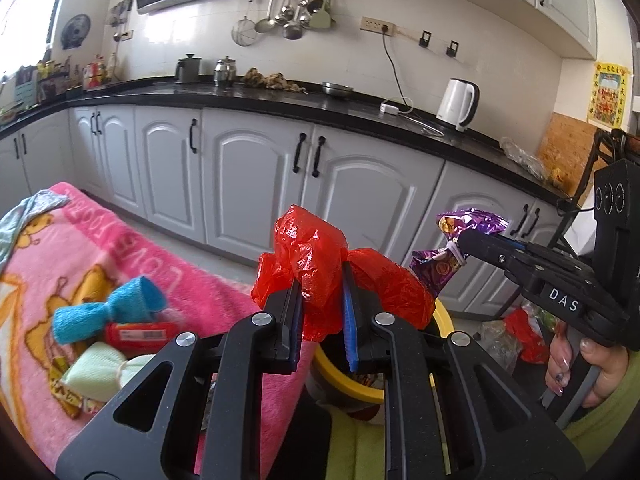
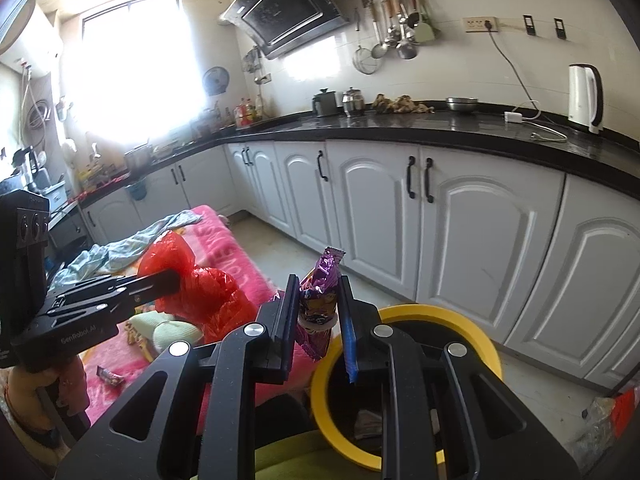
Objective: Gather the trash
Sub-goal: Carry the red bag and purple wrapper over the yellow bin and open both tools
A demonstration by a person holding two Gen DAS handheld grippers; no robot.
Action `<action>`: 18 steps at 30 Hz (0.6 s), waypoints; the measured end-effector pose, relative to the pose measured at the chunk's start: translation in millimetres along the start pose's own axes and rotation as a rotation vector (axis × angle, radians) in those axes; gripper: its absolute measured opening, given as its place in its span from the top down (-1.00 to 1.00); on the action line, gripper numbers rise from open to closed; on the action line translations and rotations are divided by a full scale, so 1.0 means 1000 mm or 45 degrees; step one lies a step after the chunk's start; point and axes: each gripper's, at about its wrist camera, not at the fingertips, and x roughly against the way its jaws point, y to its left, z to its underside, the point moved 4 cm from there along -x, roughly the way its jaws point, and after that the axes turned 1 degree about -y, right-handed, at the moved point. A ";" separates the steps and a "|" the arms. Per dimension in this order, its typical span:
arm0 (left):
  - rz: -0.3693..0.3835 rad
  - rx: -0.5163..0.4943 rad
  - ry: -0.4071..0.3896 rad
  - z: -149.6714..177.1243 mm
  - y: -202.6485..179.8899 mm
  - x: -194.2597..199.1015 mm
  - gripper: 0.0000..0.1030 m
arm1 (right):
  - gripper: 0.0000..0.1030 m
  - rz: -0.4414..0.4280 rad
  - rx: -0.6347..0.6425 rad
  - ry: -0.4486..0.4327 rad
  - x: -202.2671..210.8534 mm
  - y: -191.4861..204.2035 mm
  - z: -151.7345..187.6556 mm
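My left gripper (image 1: 320, 280) is shut on a crumpled red plastic bag (image 1: 312, 256), which bulges above and to the right of its blue-padded fingers. My right gripper (image 2: 319, 292) is shut on a purple snack wrapper (image 2: 320, 296) that stands upright between its pads. Each gripper shows in the other view: the right gripper (image 1: 460, 242) pinches the purple wrapper (image 1: 440, 268) at the right, and the left gripper (image 2: 176, 278) carries the red bag (image 2: 200, 288) at the left. A yellow-rimmed bin (image 2: 460, 316) sits just below and ahead of both, with some trash inside.
A pink blanket (image 1: 60, 248) covers the surface at the left, with blue (image 1: 108, 312) and pale green (image 1: 96, 372) rolled cloths, a red packet (image 1: 136, 334) and a grey garment (image 2: 132, 246). White cabinets (image 1: 256, 184) under a black counter stand ahead. More bags (image 1: 524, 332) lie on the floor at right.
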 end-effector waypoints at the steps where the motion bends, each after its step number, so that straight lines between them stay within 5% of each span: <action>1: 0.008 -0.006 0.006 0.000 -0.004 -0.005 0.79 | 0.64 0.005 -0.008 0.001 0.000 -0.004 0.000; 18: 0.064 -0.086 0.130 0.018 -0.047 -0.075 0.79 | 0.64 0.163 -0.128 0.029 -0.008 -0.070 0.017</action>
